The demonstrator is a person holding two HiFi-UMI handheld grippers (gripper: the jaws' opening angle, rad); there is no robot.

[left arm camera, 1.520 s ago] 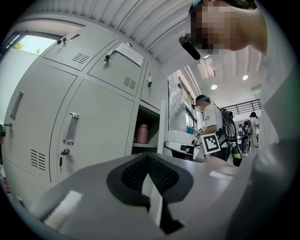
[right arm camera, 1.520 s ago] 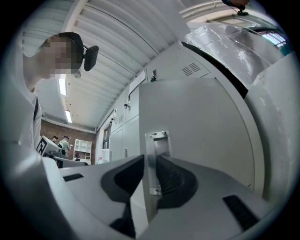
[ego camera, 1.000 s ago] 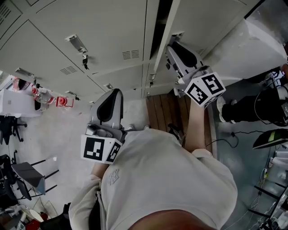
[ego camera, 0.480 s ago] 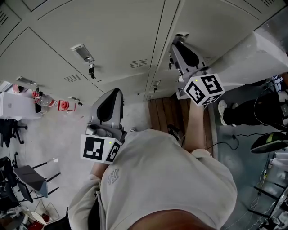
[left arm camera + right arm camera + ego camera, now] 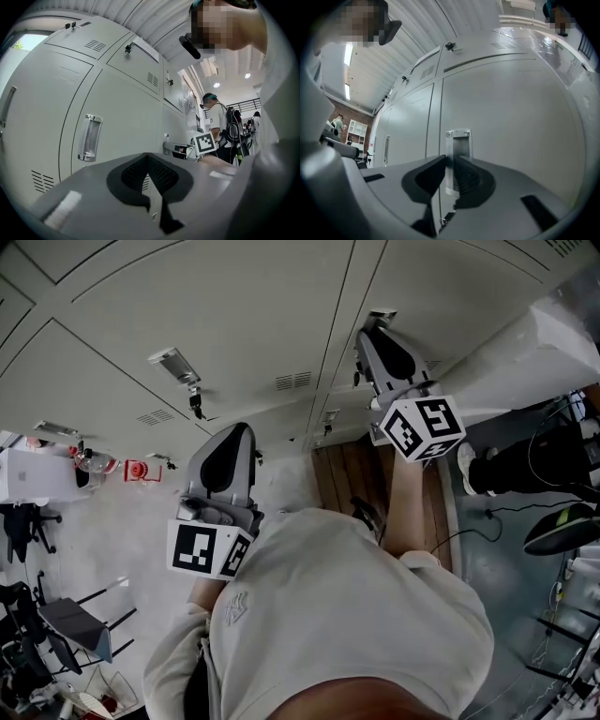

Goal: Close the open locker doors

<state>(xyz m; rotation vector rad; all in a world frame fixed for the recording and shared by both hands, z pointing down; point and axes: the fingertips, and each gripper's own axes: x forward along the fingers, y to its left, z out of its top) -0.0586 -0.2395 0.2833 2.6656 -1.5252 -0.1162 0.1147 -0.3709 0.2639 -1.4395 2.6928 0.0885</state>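
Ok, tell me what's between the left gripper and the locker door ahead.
Nothing. The left gripper view shows a bare stretch from the left gripper to the locker door and its handle.

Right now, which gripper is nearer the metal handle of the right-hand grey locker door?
The right. The right gripper reaches up to the metal handle, which shows between its fingers; the left gripper is held back, well to that handle's left.
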